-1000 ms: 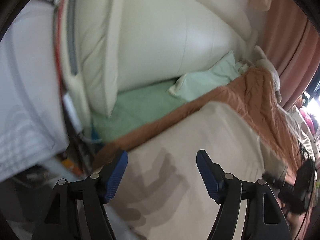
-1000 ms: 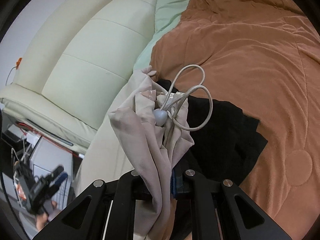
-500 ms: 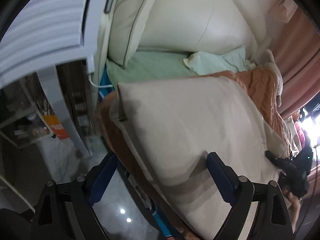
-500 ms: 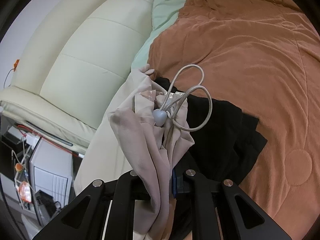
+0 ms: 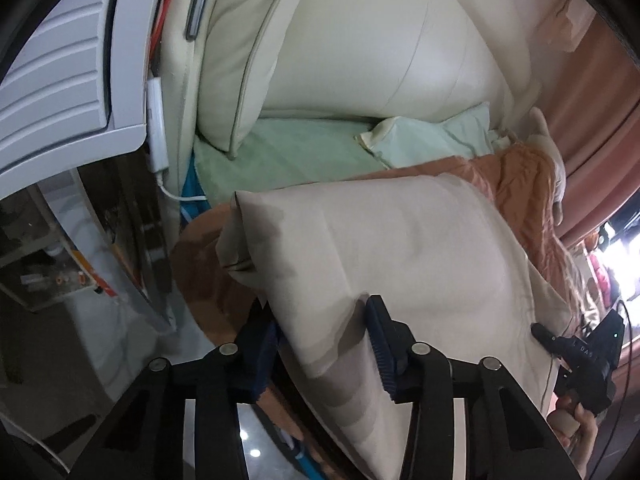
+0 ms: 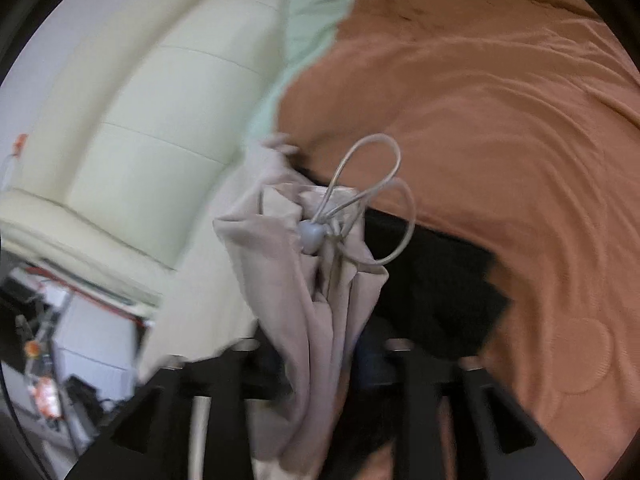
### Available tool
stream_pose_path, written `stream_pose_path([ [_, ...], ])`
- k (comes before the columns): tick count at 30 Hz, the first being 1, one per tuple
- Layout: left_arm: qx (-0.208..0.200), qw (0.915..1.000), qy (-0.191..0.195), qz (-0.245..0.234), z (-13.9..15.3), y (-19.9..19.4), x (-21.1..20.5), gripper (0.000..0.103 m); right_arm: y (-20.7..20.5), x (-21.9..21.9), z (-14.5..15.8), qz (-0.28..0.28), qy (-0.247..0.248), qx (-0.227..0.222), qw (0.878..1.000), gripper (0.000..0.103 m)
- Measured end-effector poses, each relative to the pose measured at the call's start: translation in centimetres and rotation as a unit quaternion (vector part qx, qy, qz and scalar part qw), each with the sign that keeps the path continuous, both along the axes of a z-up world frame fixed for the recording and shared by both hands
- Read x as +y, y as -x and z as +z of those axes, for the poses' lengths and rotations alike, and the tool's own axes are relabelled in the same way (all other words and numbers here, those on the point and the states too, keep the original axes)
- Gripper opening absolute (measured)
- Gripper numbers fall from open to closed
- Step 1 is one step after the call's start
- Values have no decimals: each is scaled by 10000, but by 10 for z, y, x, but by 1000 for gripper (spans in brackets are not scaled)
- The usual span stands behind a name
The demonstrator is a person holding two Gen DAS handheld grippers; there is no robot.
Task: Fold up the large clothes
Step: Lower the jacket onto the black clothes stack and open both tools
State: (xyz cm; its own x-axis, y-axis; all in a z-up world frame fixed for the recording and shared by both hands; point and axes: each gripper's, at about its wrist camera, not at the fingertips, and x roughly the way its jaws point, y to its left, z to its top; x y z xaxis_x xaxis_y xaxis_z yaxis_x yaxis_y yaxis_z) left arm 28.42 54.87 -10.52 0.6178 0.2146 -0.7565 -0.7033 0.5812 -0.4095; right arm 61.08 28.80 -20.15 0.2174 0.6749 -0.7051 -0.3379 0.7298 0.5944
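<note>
A large beige garment (image 5: pixel 400 248) lies spread over the orange quilt (image 5: pixel 524 184) on the bed. My left gripper (image 5: pixel 320 344) is open, its blue pads either side of the garment's near edge, which passes between the jaws. My right gripper (image 6: pixel 320 360) is shut on a bunched beige end of the garment (image 6: pixel 304 304), which carries a grey drawstring with a toggle (image 6: pixel 312 234). A black garment (image 6: pixel 432 288) lies under that end on the quilt (image 6: pixel 500 120). The right gripper also shows at the garment's far corner in the left wrist view (image 5: pixel 576 352).
A cream padded headboard (image 5: pixel 360 48) and pale green sheet and pillow (image 5: pixel 304 148) lie beyond the garment. A white cabinet (image 5: pixel 60 80) and shelves with clutter stand at the left, beside the bed. Pink curtains (image 5: pixel 600 120) hang at the right.
My left gripper has dropped past the bed's edge and come in around the garment's near edge, jaws narrower than before. My right gripper has kept its hold and shifted a little.
</note>
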Motion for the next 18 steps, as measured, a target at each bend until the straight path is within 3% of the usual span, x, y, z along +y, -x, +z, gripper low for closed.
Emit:
stream_pose_path([
  [2,150,9996,-224,35,-1,5,-1,63,-2,-16,-6,-221,220,-26,9995,51],
  [3,218,9991,-340,89,1,8,-1,66,-3,-23,-7,-240,220,-30,9995,51],
  [9,460,9942,-942,233,23,21,-4,66,-1,-51,21,-733,572,-416,9948,49],
  [11,403,9939,-1005,221,29,22,-4,66,3,-52,38,-823,796,-786,9903,48],
  [13,269,9936,-1093,128,37,19,-4,66,7,-48,52,-671,729,-1062,9894,40],
  [18,209,9920,-1245,-20,45,0,-3,64,30,-20,74,-103,626,-1588,9853,40],
])
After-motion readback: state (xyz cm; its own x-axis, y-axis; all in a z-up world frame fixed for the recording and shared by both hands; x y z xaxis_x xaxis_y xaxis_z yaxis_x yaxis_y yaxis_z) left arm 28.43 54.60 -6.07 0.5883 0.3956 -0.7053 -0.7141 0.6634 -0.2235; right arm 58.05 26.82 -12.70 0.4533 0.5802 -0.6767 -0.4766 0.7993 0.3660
